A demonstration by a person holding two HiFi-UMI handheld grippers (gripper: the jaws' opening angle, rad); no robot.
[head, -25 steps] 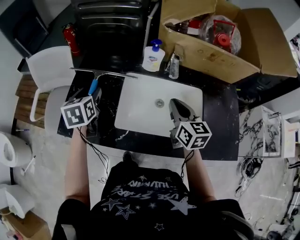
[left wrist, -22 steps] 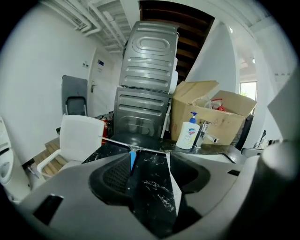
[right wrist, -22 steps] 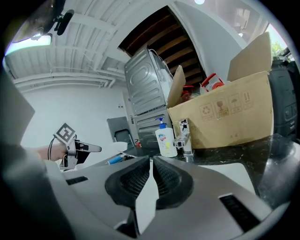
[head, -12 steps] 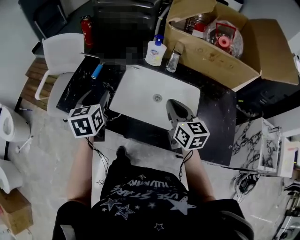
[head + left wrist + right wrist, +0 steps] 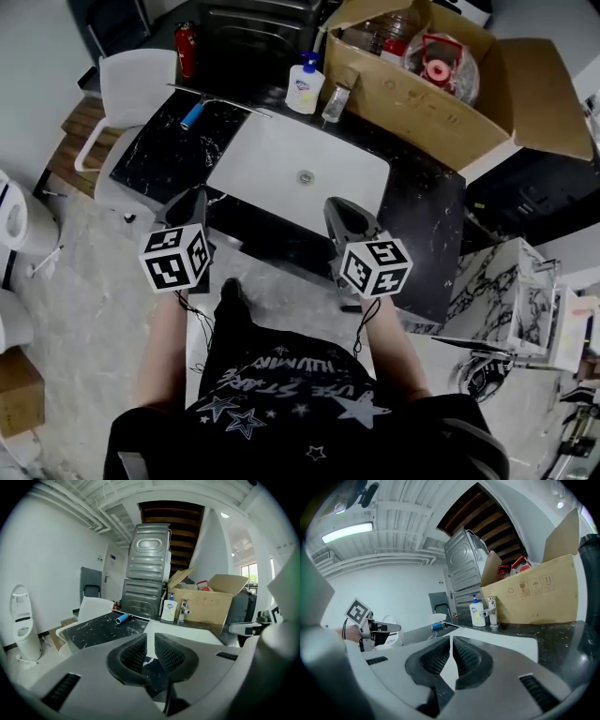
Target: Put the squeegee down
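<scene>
The squeegee (image 5: 195, 114), with a blue handle and a long thin blade, lies on the black marble counter (image 5: 155, 150) at the back left, free of both grippers. It shows as a small blue handle in the left gripper view (image 5: 122, 618) and in the right gripper view (image 5: 436, 626). My left gripper (image 5: 192, 197) hangs at the counter's near edge, well short of it. Its jaws (image 5: 150, 637) are closing, a narrow gap remains and nothing is between them. My right gripper (image 5: 339, 210) is at the sink's near edge, its jaws (image 5: 451, 639) shut and empty.
A white sink basin (image 5: 272, 164) fills the counter's middle, with a soap bottle (image 5: 302, 86) and a faucet (image 5: 334, 101) behind it. An open cardboard box (image 5: 441, 108) stands at the back right. A white chair (image 5: 131, 89) and a red fire extinguisher (image 5: 186, 49) are to the left.
Both grippers have drawn back from the counter toward the person. The left one has left the squeegee's handle and its jaws have narrowed. The squeegee stays on the counter.
</scene>
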